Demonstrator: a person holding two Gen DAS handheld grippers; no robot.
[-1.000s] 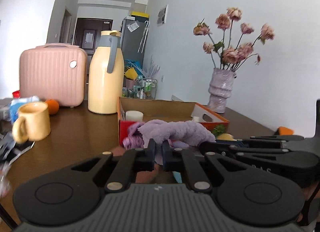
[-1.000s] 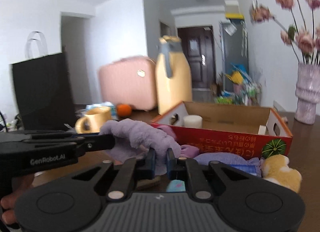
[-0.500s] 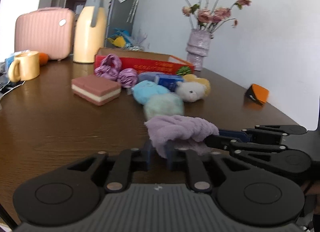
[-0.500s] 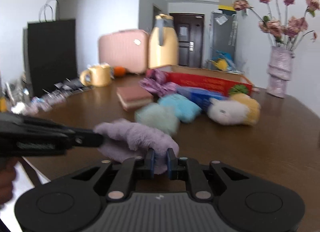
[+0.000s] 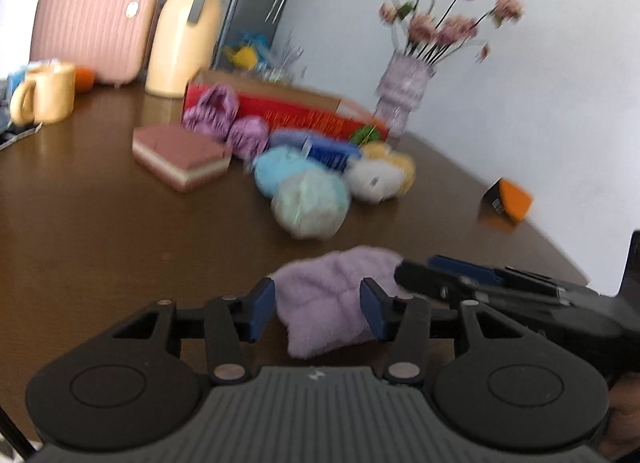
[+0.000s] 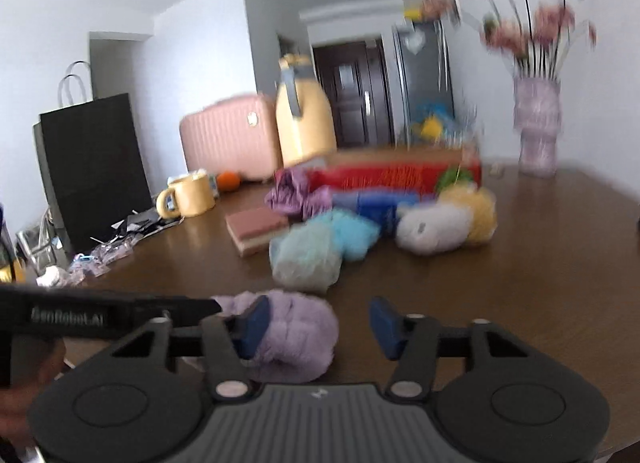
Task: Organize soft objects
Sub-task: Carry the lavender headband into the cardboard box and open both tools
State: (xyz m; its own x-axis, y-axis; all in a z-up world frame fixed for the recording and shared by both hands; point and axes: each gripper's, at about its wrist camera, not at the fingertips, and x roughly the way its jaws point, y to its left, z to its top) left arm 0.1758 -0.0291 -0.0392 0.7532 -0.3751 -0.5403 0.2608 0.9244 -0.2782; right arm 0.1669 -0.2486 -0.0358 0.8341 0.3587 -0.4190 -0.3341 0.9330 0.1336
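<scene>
A fluffy purple cloth [image 5: 332, 299] lies on the brown table [image 5: 100, 231] close in front of me. My left gripper [image 5: 318, 309] straddles it and its jaws are opening; the pads no longer pinch the cloth. My right gripper [image 6: 320, 323] is opening too, with the purple cloth [image 6: 296, 331] against its left pad and clear of the right one. Each gripper shows in the other's view: the right gripper [image 5: 412, 273] and the left gripper [image 6: 208, 307]. Farther back lie a pale green ball [image 5: 310, 205], a blue ball [image 5: 280, 169], a white plush [image 5: 374, 179] and purple scrunchies [image 5: 218, 111].
A red cardboard box [image 5: 304, 111] stands behind the soft pile, with a pink layered sponge [image 5: 182, 155] to its left. A yellow mug [image 5: 44, 93], a yellow flask [image 5: 184, 23], a pink case [image 5: 92, 27], a flower vase [image 5: 404, 91], an orange box [image 5: 508, 203] and a black bag [image 6: 92, 163] ring the table.
Both grippers came back from the red box and down to the near table with the purple cloth. Their jaws, shut on it before, have parted and the cloth rests on the table.
</scene>
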